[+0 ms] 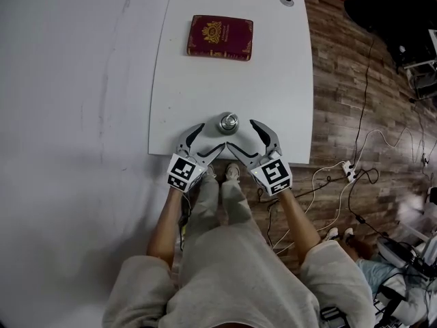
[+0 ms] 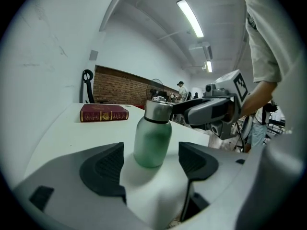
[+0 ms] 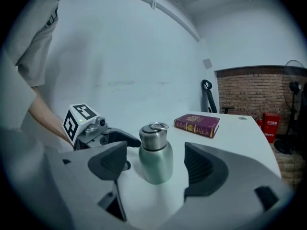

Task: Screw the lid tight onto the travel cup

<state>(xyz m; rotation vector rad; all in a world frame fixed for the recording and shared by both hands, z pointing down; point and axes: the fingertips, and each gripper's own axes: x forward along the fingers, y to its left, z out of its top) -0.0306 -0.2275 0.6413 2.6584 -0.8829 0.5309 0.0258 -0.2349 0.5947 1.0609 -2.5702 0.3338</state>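
Note:
A small travel cup [image 1: 228, 123] with a frosted green body and a steel lid stands upright near the front edge of the white table [image 1: 205, 80]. The lid sits on its neck. My left gripper [image 1: 210, 137] and right gripper [image 1: 242, 135] flank it from the front, both open, pads clear of the cup. In the left gripper view the cup [image 2: 153, 138] stands just beyond the spread jaws of the left gripper [image 2: 151, 159], with the right gripper [image 2: 211, 110] behind it. In the right gripper view the cup [image 3: 156, 155] stands ahead of the right gripper [image 3: 156, 164], with the left gripper [image 3: 96, 128] to its left.
A dark red book [image 1: 220, 37] lies flat at the far side of the table, also seen as the book [image 2: 103, 113] and the book [image 3: 197, 124]. A round grommet [image 1: 287, 1] marks the far right corner. Cables and a power strip [image 1: 349, 171] lie on the wooden floor to the right.

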